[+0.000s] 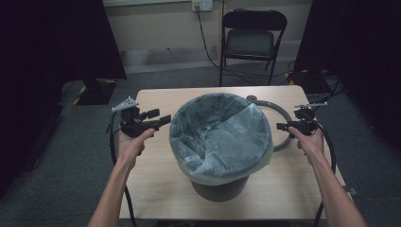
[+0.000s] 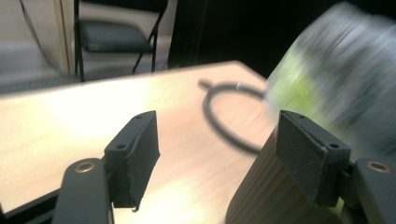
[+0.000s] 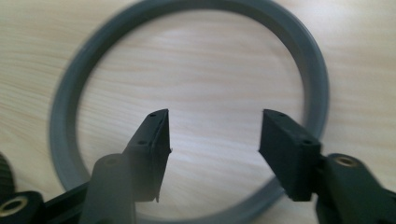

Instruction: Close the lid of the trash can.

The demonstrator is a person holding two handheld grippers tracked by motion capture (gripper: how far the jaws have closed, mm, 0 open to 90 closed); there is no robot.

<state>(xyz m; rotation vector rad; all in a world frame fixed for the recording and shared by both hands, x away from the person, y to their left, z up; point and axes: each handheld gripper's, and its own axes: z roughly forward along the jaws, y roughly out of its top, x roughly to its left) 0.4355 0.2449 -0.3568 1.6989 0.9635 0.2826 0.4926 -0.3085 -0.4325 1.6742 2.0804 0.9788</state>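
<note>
Tongs both open and empty, right tongs (image 3: 214, 140) over grey ring (image 3: 65, 116), left tongs (image 2: 217, 140) beside bin (image 1: 220, 187)

Beyond the tongs a black folding chair (image 1: 253, 35) stands against the pale wall (image 1: 156, 28) — cables trailing from a socket (image 1: 202, 4) — grey carpet (image 1: 75, 156) below, dark curtains (image 1: 52, 42) on both sides.

Grey ring (image 3: 65, 116), flat on table, directly under right gripper (image 3: 212, 135), jaws apart over its middle. Bin (image 1: 221, 142), clear-bagged, upright, between left gripper (image 1: 158, 120) and right.
</note>
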